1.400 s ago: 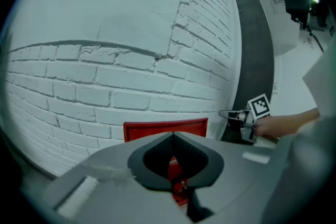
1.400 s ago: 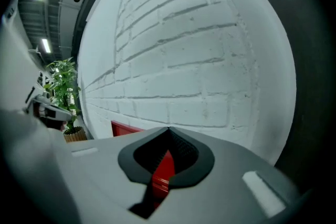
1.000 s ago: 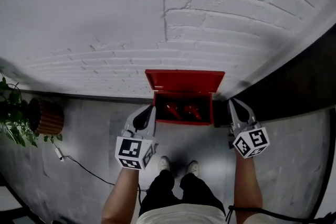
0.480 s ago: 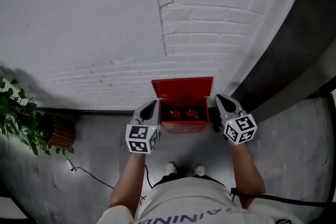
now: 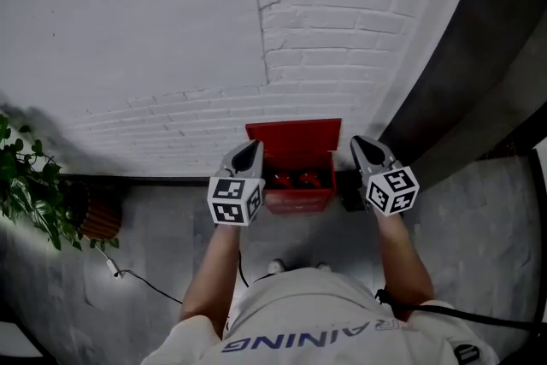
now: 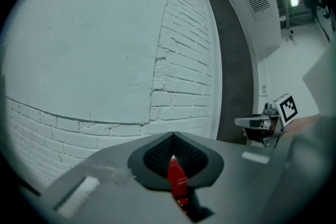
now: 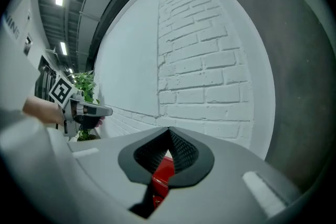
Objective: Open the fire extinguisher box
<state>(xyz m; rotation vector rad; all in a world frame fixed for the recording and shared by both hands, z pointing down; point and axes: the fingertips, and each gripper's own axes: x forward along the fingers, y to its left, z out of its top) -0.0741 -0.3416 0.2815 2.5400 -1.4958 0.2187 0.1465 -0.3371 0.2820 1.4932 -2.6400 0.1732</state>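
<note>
The red fire extinguisher box (image 5: pixel 299 194) stands on the floor against the white brick wall, its lid (image 5: pixel 293 133) raised back against the bricks. Red extinguishers (image 5: pixel 299 179) show inside. My left gripper (image 5: pixel 251 148) hangs just left of the box, shut and holding nothing. My right gripper (image 5: pixel 358 142) hangs just right of it, also shut and empty. In the left gripper view the jaws (image 6: pixel 172 136) meet at the tip, with a sliver of the red box (image 6: pixel 178 182) below them. The right gripper view shows shut jaws (image 7: pixel 169 131) above the red box (image 7: pixel 163 173).
A potted plant (image 5: pixel 26 188) with its ribbed pot (image 5: pixel 101 216) stands at the left. A cable (image 5: pixel 145 285) trails across the grey floor. A dark wall panel (image 5: pixel 466 90) runs down the right. The person's shoes (image 5: pixel 275 267) are just before the box.
The view has risen and the box looks smaller and farther. Both grippers have lifted and drawn closer beside the open box. The lid stays up.
</note>
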